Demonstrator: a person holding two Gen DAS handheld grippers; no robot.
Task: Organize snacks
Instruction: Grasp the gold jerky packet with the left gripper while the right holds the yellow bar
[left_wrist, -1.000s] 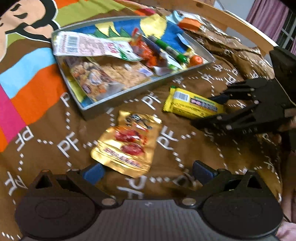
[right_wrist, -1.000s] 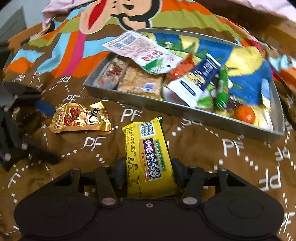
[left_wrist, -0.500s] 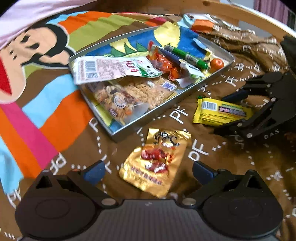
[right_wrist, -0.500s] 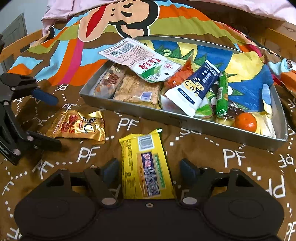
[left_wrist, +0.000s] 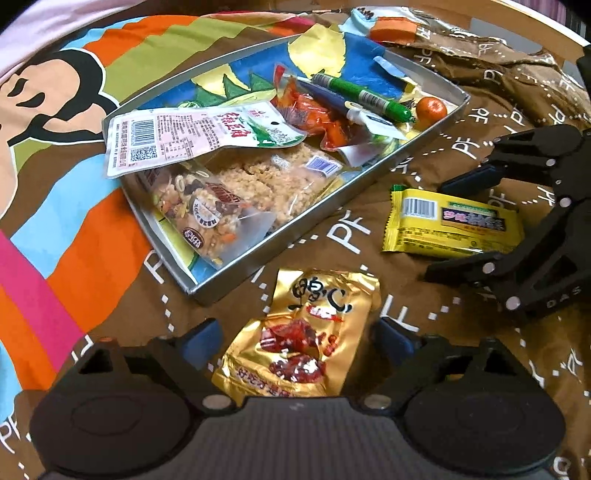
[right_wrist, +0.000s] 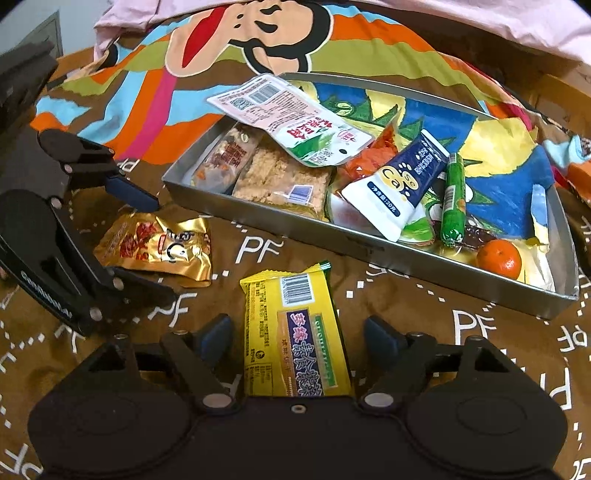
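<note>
A gold snack packet (left_wrist: 306, 336) lies on the brown blanket between the fingers of my left gripper (left_wrist: 295, 334). Its jaws are closing, but the blue pads stand clear of the packet. A yellow snack bar (right_wrist: 295, 332) lies flat between the fingers of my right gripper (right_wrist: 299, 330). Those jaws are opening, with a gap on each side of the bar. Beyond both sits a metal tray (left_wrist: 280, 240) holding several snacks. The right wrist view shows the left gripper (right_wrist: 162, 251) around the gold packet (right_wrist: 159, 243). The left wrist view shows the right gripper (left_wrist: 439, 229) around the yellow bar (left_wrist: 450, 229).
The tray (right_wrist: 332, 240) holds a pink-and-white packet (right_wrist: 291, 118), a nut-mix bag (left_wrist: 199, 214), a rice cracker pack (right_wrist: 280, 181), a blue-and-white pouch (right_wrist: 399, 184), a green stick (right_wrist: 452, 199) and a mandarin (right_wrist: 498, 258). A colourful cartoon blanket (left_wrist: 55, 110) lies behind.
The right jaws opened off the yellow bar, which now lies loose. My left gripper moved in over the gold packet, so it sits between the fingers, and the jaws narrowed slightly.
</note>
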